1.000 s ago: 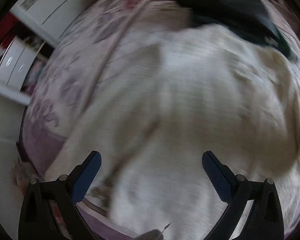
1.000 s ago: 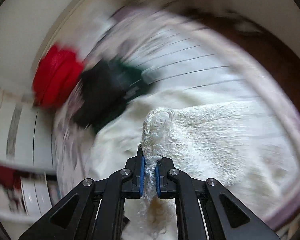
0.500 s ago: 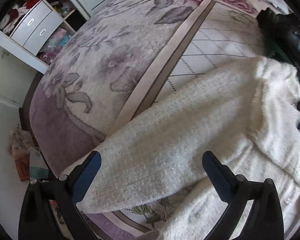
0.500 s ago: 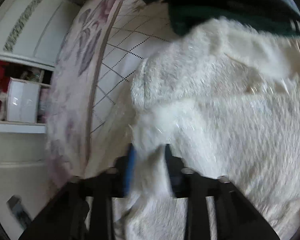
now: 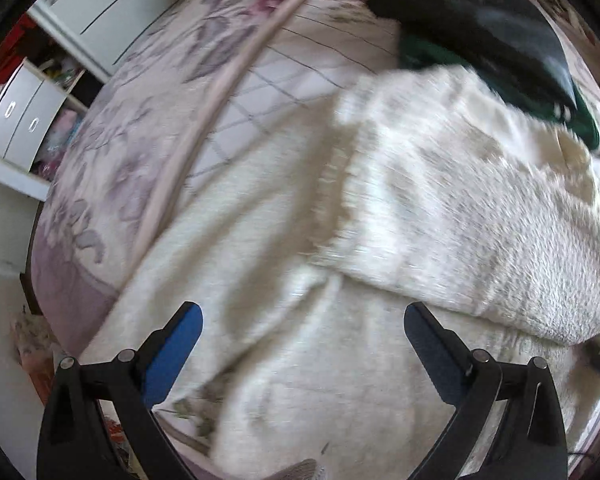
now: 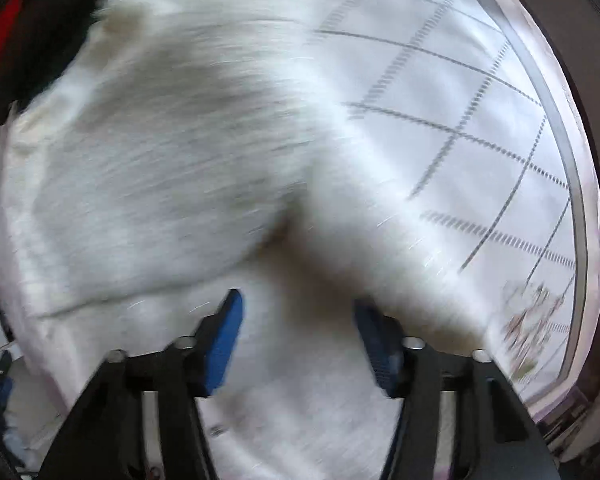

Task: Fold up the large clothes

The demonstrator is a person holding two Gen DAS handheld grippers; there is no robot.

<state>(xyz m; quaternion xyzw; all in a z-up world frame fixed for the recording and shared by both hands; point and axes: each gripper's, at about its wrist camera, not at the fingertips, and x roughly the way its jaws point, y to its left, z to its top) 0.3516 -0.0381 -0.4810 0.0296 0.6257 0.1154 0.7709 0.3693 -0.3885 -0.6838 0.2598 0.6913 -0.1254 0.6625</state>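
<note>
A large fuzzy cream sweater (image 5: 380, 220) lies spread on the bed, with one part folded over on its right side (image 5: 480, 208). It also fills the right wrist view (image 6: 160, 160). My left gripper (image 5: 300, 336) is open and empty just above the sweater's near part. My right gripper (image 6: 296, 324) is open over the sweater, with nothing between its blue pads. Both views are blurred by motion.
The bed has a floral bedspread (image 5: 112, 152) with a checked white centre (image 6: 480, 100). A black and dark green garment pile (image 5: 480, 28) lies at the far side, touching the sweater. A white drawer unit (image 5: 16, 120) stands left of the bed.
My right gripper was shut on a bunch of the sweater one second ago; it has let go and stands open. The sweater part now lies folded over. My left gripper stayed open.
</note>
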